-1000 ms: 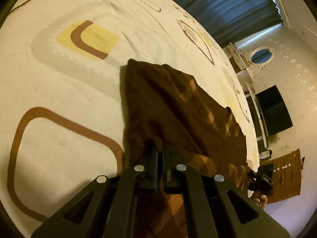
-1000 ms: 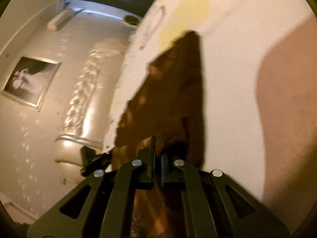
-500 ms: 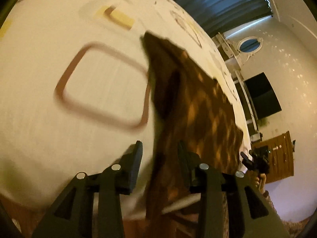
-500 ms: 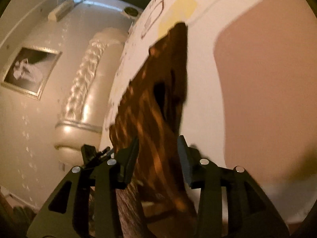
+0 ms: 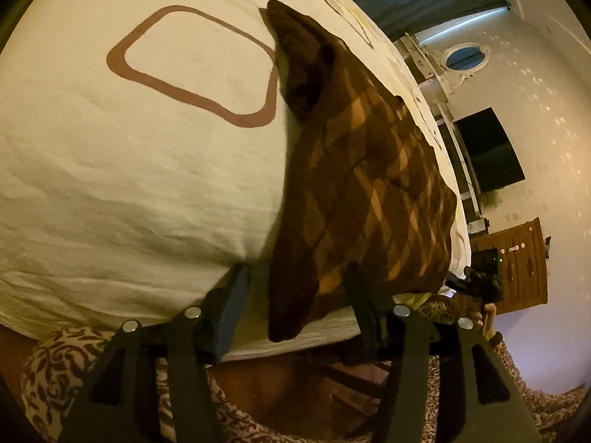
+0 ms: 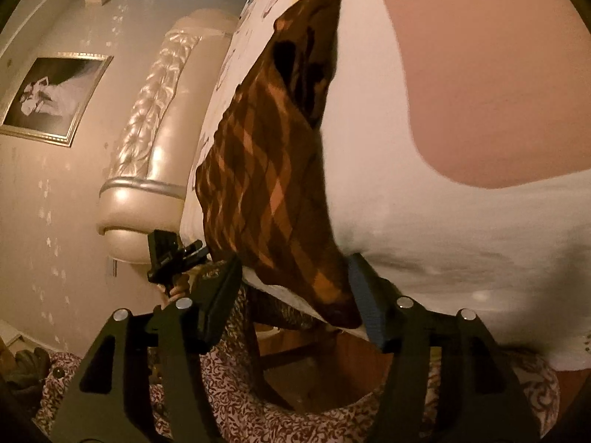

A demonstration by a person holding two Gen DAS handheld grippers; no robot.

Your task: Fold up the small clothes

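Observation:
A brown garment with an orange diamond check (image 5: 362,170) lies spread on the bed, its near corners hanging slightly over the bed's front edge. My left gripper (image 5: 295,288) is open and empty, its jaws either side of the garment's left corner without touching it. The same garment (image 6: 266,170) shows in the right wrist view. My right gripper (image 6: 295,280) is open and empty, its jaws either side of the right corner. Each gripper shows small in the other's view: the right one (image 5: 476,277), the left one (image 6: 173,254).
The bed has a cream sheet (image 5: 129,184) with brown and yellow rounded squares. A padded headboard (image 6: 147,147) and framed picture (image 6: 51,96) stand left. A wooden dresser (image 5: 517,269) and a dark screen (image 5: 487,151) stand right. A patterned cloth (image 6: 295,421) lies below.
Both grippers were shut on the garment's corners a second ago. They have opened, let the garment drop flat on the bed, and pulled back to the bed's front edge.

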